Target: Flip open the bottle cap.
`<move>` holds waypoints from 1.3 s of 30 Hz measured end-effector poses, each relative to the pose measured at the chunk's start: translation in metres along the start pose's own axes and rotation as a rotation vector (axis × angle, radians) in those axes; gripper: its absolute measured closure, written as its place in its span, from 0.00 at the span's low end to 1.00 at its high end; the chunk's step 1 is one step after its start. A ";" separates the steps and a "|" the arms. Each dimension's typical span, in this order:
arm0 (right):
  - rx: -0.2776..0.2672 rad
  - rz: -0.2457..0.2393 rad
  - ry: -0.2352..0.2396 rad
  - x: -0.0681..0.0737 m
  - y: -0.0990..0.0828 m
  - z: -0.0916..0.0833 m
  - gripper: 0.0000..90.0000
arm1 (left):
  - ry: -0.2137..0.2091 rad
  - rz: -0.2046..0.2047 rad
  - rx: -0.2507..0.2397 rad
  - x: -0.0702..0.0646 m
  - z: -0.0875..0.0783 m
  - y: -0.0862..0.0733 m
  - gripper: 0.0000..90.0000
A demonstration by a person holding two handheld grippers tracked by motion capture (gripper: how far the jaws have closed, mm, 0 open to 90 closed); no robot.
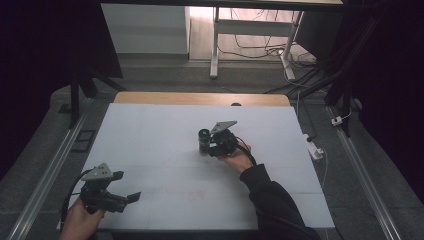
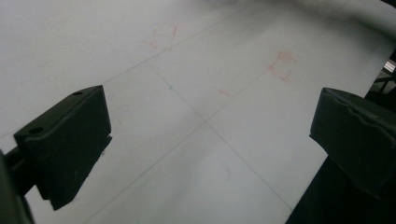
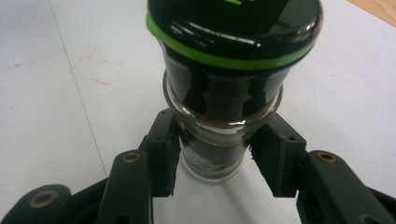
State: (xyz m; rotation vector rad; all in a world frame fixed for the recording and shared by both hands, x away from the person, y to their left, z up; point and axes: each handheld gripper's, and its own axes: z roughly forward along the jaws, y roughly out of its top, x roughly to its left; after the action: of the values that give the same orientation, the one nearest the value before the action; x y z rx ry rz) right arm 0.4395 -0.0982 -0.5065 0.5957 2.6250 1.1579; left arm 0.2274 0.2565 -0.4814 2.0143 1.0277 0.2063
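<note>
A jar of glass stands upright near the middle of the white surface, a black lid with a green ring on top and brownish powder inside; the right hand-held gripper has its jaws on either side of the jar's body, pads touching or just beside the glass, though whether they press it I cannot tell; in the high view the right hand holds that gripper beside the jar; the left hand-held gripper sits well apart at the near left corner, jaws spread wide and empty, over faint red marks on the surface
</note>
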 end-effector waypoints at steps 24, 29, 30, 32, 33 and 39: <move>0.006 -0.004 0.001 0.000 0.001 0.000 0.59 | -0.032 0.084 0.016 0.007 0.048 0.058 0.00; 0.007 -0.005 0.001 0.000 0.001 0.000 0.59 | -0.041 0.109 0.021 0.003 0.062 0.070 0.00; 0.006 -0.005 0.001 0.000 0.001 0.000 0.59 | -0.042 0.115 0.023 0.002 0.065 0.072 0.00; 0.007 -0.005 0.001 0.000 0.001 0.000 0.59 | -0.039 0.124 0.033 0.000 0.070 0.077 0.00; 0.007 -0.005 0.001 0.000 0.001 0.000 0.59 | -0.036 0.128 0.033 -0.001 0.072 0.079 0.00; 0.007 -0.004 0.004 0.000 0.001 0.000 0.59 | -0.054 0.129 0.003 0.001 0.085 0.093 0.00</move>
State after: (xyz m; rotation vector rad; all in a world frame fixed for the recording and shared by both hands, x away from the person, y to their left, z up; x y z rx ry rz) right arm 0.4399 -0.0980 -0.5058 0.5904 2.6329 1.1508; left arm 0.3236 0.1766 -0.4656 2.0797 0.8658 0.2181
